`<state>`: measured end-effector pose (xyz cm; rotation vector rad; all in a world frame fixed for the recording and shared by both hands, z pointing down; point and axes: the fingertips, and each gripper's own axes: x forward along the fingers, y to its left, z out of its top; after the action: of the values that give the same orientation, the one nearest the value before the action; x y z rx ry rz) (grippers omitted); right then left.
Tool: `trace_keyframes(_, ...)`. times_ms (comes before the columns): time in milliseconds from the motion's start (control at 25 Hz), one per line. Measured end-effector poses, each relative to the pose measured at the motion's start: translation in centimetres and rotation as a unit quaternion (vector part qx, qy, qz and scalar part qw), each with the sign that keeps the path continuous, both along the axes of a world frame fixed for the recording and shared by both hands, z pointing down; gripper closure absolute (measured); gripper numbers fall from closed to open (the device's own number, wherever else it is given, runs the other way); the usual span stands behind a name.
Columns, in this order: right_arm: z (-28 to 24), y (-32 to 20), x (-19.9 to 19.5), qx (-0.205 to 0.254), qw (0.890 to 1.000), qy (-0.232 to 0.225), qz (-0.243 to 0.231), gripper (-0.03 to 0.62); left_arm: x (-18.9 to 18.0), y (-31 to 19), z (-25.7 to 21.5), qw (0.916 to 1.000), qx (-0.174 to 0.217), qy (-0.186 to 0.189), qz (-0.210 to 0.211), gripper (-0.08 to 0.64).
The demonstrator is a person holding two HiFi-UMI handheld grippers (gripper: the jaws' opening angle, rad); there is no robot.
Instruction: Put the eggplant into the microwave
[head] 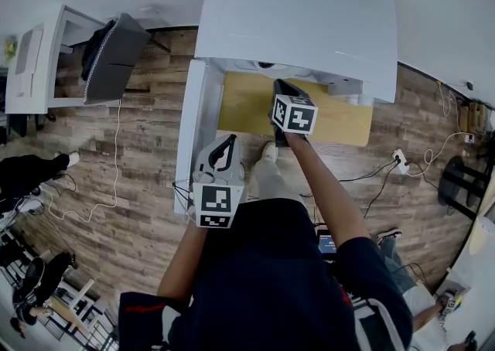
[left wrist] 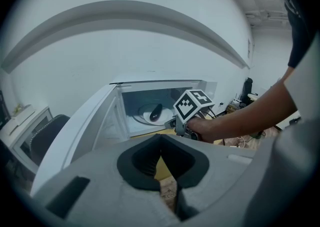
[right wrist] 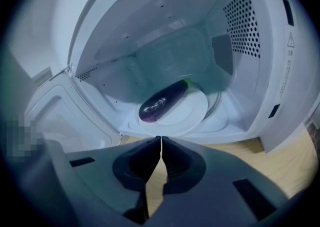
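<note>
A dark purple eggplant (right wrist: 162, 102) lies on the white plate (right wrist: 192, 117) inside the open white microwave (right wrist: 250, 71). My right gripper (right wrist: 161, 139) is shut and empty, its tips just outside the cavity's front edge, short of the plate. In the head view it (head: 280, 88) reaches over the wooden table (head: 247, 102) toward the microwave (head: 298, 17). My left gripper (left wrist: 160, 154) is shut with nothing in it and hangs back by the open door (head: 190, 133). From there the eggplant (left wrist: 156, 112) shows in the cavity, with the right gripper's marker cube (left wrist: 193, 105) in front.
The microwave door (left wrist: 75, 136) swings out to the left, next to my left gripper (head: 224, 150). A power strip and cables (head: 399, 161) lie on the wood floor at right. A dark office chair (head: 112, 59) and a white desk (head: 31, 56) stand at far left.
</note>
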<state>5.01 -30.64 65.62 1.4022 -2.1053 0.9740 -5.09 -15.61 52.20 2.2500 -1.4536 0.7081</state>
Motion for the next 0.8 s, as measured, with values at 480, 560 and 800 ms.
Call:
trace_keyframes(480, 0.0, -1.4, -0.6, 0.004, 1.000, 0.004, -0.008, 0.574, -0.6, -0.6, 0.2, 1.0000, -0.004, 0.000, -0.007, 0.545)
trace_keyframes(560, 0.1, -1.7, -0.6, 0.005, 1.000, 0.005, -0.009, 0.574, -0.6, -0.7, 0.3, 1.0000, -0.005, 0.000, -0.009, 0.545)
trace_keyframes(800, 0.1, -2.5, -0.8, 0.005, 1.000, 0.007, -0.009, 0.574, -0.9, -0.7, 0.3, 0.9999, -0.007, 0.002, -0.012, 0.545)
